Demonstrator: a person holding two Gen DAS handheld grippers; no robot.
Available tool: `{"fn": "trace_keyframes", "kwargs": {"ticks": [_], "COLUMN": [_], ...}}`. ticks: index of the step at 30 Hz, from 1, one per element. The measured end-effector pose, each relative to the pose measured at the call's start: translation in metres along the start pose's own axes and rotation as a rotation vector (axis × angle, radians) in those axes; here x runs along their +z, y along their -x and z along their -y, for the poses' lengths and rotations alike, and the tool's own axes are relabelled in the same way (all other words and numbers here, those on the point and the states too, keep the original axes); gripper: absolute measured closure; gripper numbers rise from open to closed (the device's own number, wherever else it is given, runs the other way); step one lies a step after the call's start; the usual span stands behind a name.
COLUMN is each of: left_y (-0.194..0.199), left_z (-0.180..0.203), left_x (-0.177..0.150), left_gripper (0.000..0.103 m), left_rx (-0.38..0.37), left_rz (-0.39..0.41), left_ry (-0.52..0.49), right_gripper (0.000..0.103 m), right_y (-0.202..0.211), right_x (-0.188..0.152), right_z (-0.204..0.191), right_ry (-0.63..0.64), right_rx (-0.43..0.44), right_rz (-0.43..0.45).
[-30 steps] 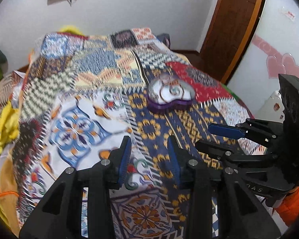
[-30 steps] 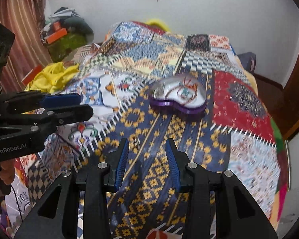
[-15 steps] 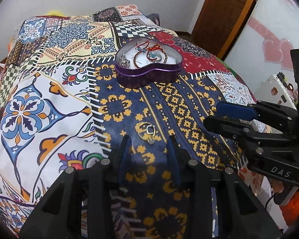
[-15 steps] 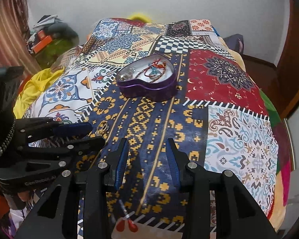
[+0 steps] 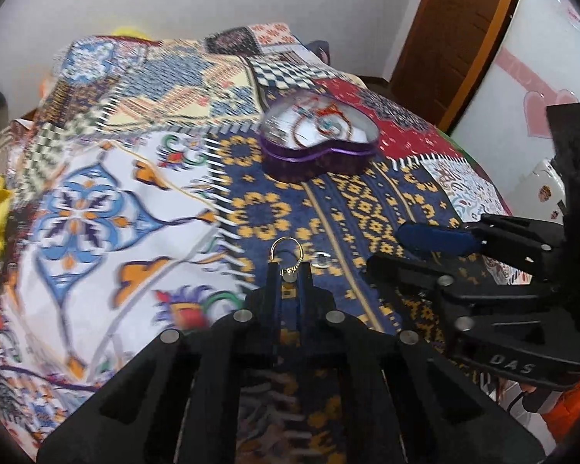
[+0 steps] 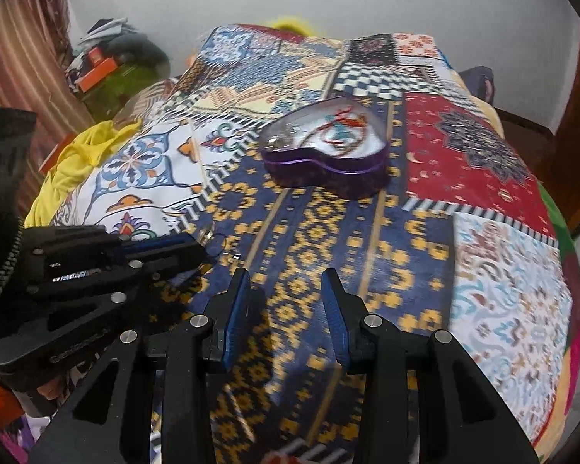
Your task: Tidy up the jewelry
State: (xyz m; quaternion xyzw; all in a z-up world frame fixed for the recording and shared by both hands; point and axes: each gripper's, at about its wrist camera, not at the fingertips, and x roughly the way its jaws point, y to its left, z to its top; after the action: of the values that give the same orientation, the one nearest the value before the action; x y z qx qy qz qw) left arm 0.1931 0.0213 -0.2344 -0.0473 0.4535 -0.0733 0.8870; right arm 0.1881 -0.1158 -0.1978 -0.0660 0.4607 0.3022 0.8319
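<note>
**Q:** Status of my left tool [image 5: 290, 270]?

**A:** It has narrowed since half a second ago — now clamped on the gold ring [image 5: 287, 249], lifted off the bed [image 5: 96, 212]. A small silver ring [image 5: 322, 258] lies just beside it.

**Q:** And the right tool [image 6: 286, 294]?

**A:** Wide, holding nothing. The pick looks done; I judge the next step is transfer to the open heart-shaped box [image 5: 317, 143], farther up the bed.

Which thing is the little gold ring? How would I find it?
Start at the purple heart-shaped tin on the patchwork bedspread, then come down the dark blue and yellow strip toward the left gripper. The gold ring sticks up from its nearly shut jaws. Unlike the small silvery piece lying beside it, it is held.
</note>
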Motion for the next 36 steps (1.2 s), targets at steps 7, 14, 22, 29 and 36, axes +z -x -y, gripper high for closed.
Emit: {"fn": "trace_keyframes", "kwargs": {"ticks": [7, 14, 22, 29, 36], "left_y": [0.025, 0.029, 0.034, 0.038, 0.034], "left_z": [-0.022, -0.03, -0.021, -0.012, -0.001], "left_x": [-0.004, -0.005, 0.004, 0.016, 0.032], "left_gripper": [0.097, 0.097, 0.097, 0.097, 0.097], "left_rx": [0.037, 0.022, 0.014, 0.006, -0.014], "left_rz": [0.048, 0.057, 0.082, 0.104, 0.116], "left_ry": [0.021, 0.054, 0.033, 0.013, -0.005], "right_gripper": [0.068, 0.093, 0.093, 0.093, 0.093], "right_y": [-0.018, -0.027, -0.012, 0.024, 0.05], "right_x": [0.008, 0.009, 0.013, 0.024, 0.031], "right_z": [-0.022, -0.034, -0.023, 0.001, 0.013], "right_ry": [0.056, 0.122, 0.078, 0.018, 0.002], "right_rx": [0.007, -0.024, -0.02, -0.045, -0.087], "right_rz": [-0.008, -0.032, 0.003, 0.102, 0.186]}}
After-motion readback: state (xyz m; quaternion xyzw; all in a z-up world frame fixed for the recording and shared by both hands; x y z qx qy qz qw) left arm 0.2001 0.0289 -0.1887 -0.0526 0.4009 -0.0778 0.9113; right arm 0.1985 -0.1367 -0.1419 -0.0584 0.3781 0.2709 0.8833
